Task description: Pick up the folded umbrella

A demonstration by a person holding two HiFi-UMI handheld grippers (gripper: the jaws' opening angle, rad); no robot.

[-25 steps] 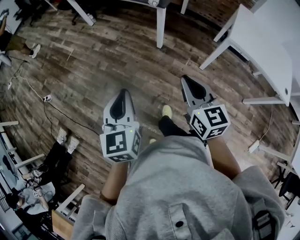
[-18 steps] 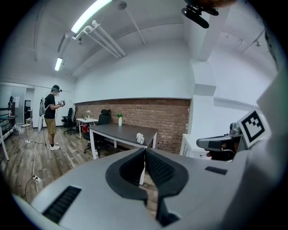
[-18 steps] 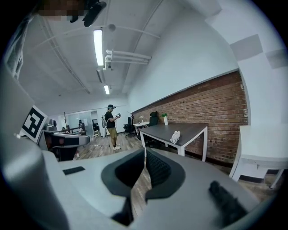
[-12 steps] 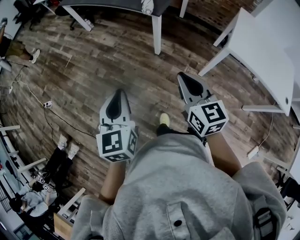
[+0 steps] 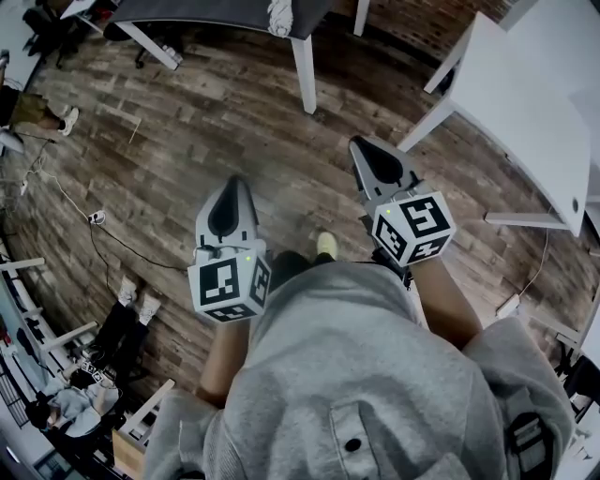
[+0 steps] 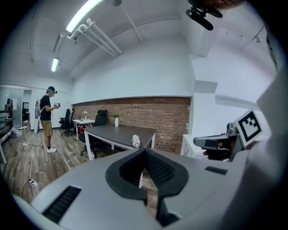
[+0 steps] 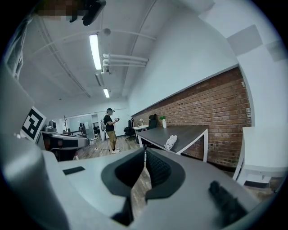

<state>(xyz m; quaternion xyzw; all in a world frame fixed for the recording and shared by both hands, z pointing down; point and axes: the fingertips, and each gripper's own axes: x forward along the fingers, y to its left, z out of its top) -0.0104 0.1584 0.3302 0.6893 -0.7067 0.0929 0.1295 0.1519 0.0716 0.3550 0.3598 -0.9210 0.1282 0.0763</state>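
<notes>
The folded umbrella (image 5: 280, 16) is a white rolled bundle lying on a dark table (image 5: 225, 9) at the top edge of the head view. It also shows in the left gripper view as the umbrella (image 6: 136, 141), and in the right gripper view as the umbrella (image 7: 170, 142), near the table's corner. My left gripper (image 5: 236, 180) and right gripper (image 5: 356, 141) are held over the wooden floor, well short of the table. Both point towards it. The left gripper (image 6: 144, 150) and the right gripper (image 7: 145, 152) are shut, their jaws meeting with nothing between them.
A white table (image 5: 534, 84) stands at the right, its legs near my right gripper. A person (image 6: 46, 119) stands far off at the left with grippers in hand. A cable and socket (image 5: 94, 217) lie on the floor at the left. Seated people (image 5: 66, 394) are at the lower left.
Both grippers have moved forward over the floor. The dark table and the umbrella have come further into the top of the head view.
</notes>
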